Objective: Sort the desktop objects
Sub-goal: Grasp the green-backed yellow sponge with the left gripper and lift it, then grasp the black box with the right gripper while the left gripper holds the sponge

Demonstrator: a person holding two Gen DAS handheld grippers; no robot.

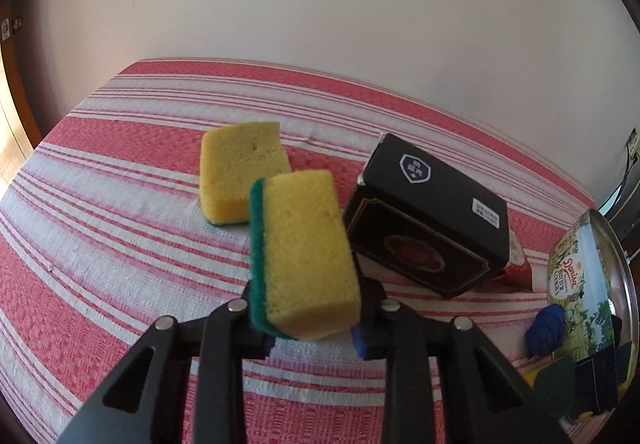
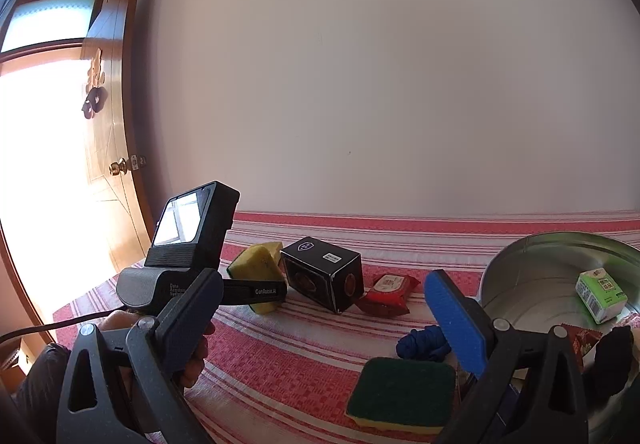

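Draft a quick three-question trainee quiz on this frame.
1. True or false: the left gripper clamps a yellow-and-green sponge.
2. Which of these lies in the metal tin? A black box; B green carton; C blue bundle.
3. Which face of the flat sponge before the right gripper is up?
Key: 1 true; 2 B; 3 the green scouring face.

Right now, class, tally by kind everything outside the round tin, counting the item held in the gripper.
Sponges: 3 (held sponge, yellow sponge behind it, sponge lying green side up)
Black box: 1
Red packet: 1
Blue bundle: 1
Total: 6
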